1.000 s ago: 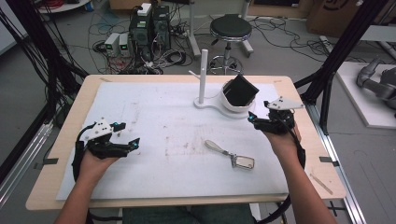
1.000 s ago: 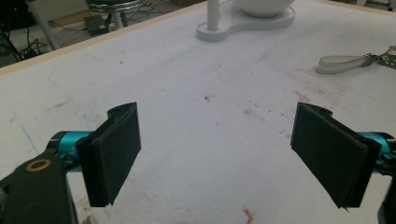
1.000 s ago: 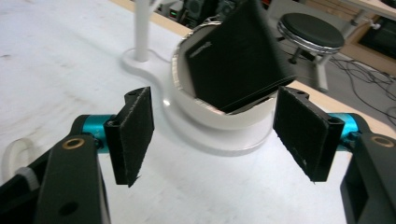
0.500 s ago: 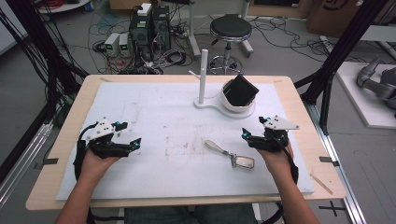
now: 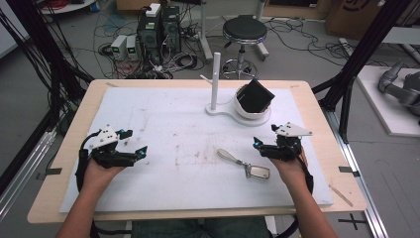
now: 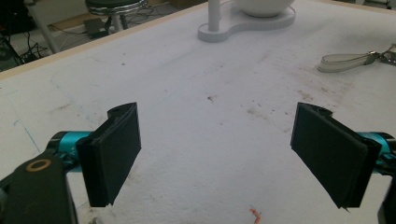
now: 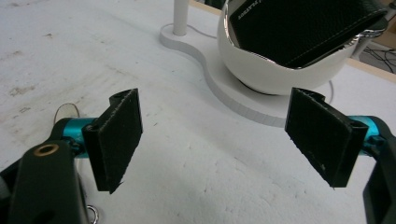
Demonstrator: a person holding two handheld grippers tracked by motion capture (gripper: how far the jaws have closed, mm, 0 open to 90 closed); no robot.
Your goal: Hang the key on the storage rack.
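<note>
Right tongs (image 5: 258, 146) – jaws apart, moved nearer the keyring (image 5: 243, 163) | left tongs (image 5: 138, 151) – apart, unmoved

Open mat (image 5: 188, 124) between grippers; white stand (image 5: 214, 79), bowl (image 5: 250, 106) far-centre.

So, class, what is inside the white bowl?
A black leather wallet stands tilted in the white bowl, its top poking above the rim. Anything beneath it is hidden.

We are seeing two black handheld grippers, the left gripper (image 5: 140, 152) and the right gripper (image 5: 257, 144), each bearing a grey three-cornered plate, teal jaw mounts, black flat textured pads (image 6: 112, 151), and a brass-ringed screw hole. Forearms are showing bare.
</note>
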